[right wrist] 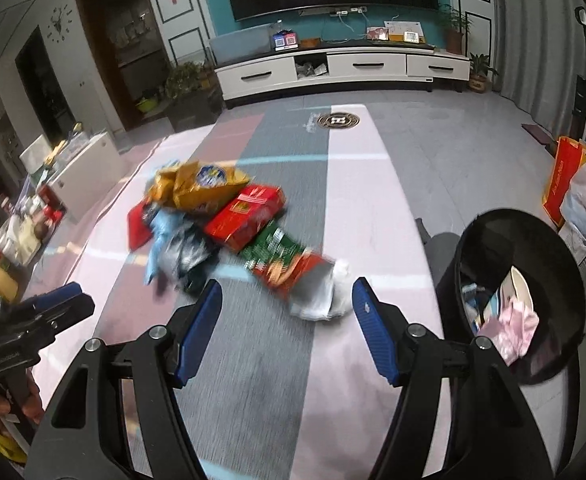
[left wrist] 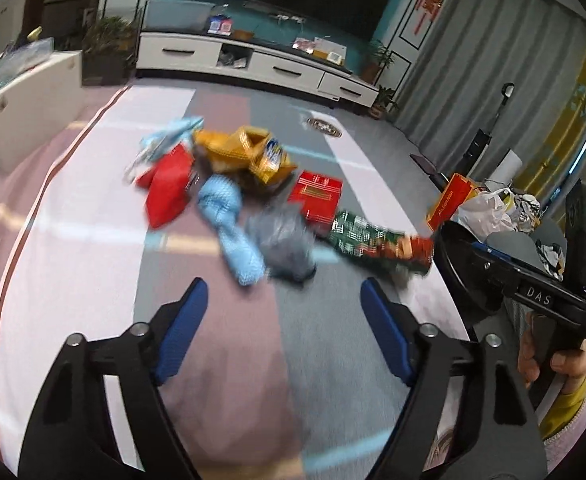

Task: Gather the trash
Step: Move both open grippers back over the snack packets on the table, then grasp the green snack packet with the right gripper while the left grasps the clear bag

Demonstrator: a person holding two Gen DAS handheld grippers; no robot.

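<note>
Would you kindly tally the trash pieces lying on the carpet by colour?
Red: 2, bag and box
Light blue: 2, wrappers
Yellow: 1, snack bag
Green: 1, chip bag
Grey: 1, crumpled bag
Total: 7, though blur may hide more.

1 red box (right wrist: 246, 216), 1 green/red bag (right wrist: 283, 258), 1 yellow bag (right wrist: 201, 188), 1 black bin (right wrist: 521, 296), 2 tools.
</note>
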